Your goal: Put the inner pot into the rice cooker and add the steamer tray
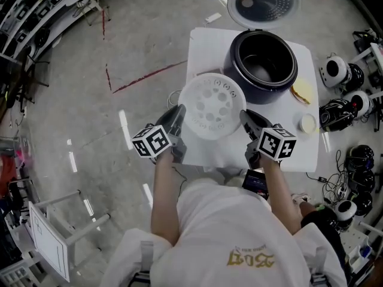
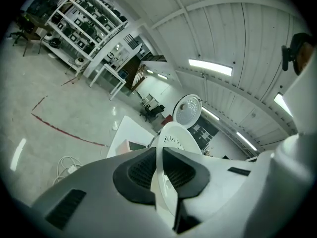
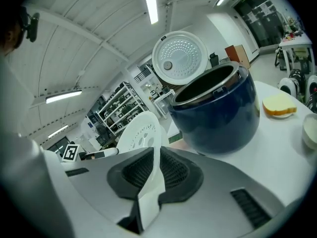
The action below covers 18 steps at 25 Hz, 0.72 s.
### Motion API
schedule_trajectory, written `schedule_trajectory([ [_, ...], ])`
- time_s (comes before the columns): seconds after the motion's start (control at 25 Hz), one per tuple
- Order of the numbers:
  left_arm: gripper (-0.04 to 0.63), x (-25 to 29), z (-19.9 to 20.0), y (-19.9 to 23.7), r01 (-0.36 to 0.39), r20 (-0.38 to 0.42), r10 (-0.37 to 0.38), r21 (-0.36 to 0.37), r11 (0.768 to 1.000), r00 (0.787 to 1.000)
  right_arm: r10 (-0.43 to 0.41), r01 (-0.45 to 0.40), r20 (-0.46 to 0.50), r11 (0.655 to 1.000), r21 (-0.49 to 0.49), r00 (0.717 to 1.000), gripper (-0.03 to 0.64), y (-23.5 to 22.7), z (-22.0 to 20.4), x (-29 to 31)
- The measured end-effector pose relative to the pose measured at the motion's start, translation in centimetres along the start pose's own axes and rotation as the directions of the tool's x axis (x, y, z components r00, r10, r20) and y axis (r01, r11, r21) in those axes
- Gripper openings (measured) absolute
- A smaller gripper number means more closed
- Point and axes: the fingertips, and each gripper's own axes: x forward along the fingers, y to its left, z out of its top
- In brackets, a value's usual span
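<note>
Head view: rice cooker (image 1: 261, 64) with its lid (image 1: 264, 2) open, standing on a white surface (image 1: 200, 46). Steamer tray (image 1: 211, 105) held just beside the rice cooker, on the person's side. Left gripper (image 1: 178, 117) and right gripper (image 1: 248, 121) at the tray's opposite edges.
Left gripper view: jaws clamped on the tray's rim.
Right gripper view: jaws clamped on the tray's rim, with the rice cooker just beyond.

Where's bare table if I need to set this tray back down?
The table's far-left corner, between the rice cooker and the left edge, is bare; so is the near edge below the steamer tray. The right side is crowded: a yellow item and a small white cup.
</note>
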Motion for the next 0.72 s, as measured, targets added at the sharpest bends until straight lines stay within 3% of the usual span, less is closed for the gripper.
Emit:
schedule_trajectory([
  [0.28, 0.061, -0.1, 3.2, -2.4, 0.064, 0.045, -0.065, 0.013, 0.998, 0.997, 0.018, -0.018, 0.090, 1.000, 0.002, 0.996, 0.044, 1.8, 3.2, -1.0],
  [0.72, 0.064, 3.1, 6.3, -7.5, 0.209, 0.042, -0.210, 0.033, 0.977, 0.977, -0.028, 0.022, 0.226, 0.999, 0.031, 0.974, 0.041, 1.4, 7.6, -4.4],
])
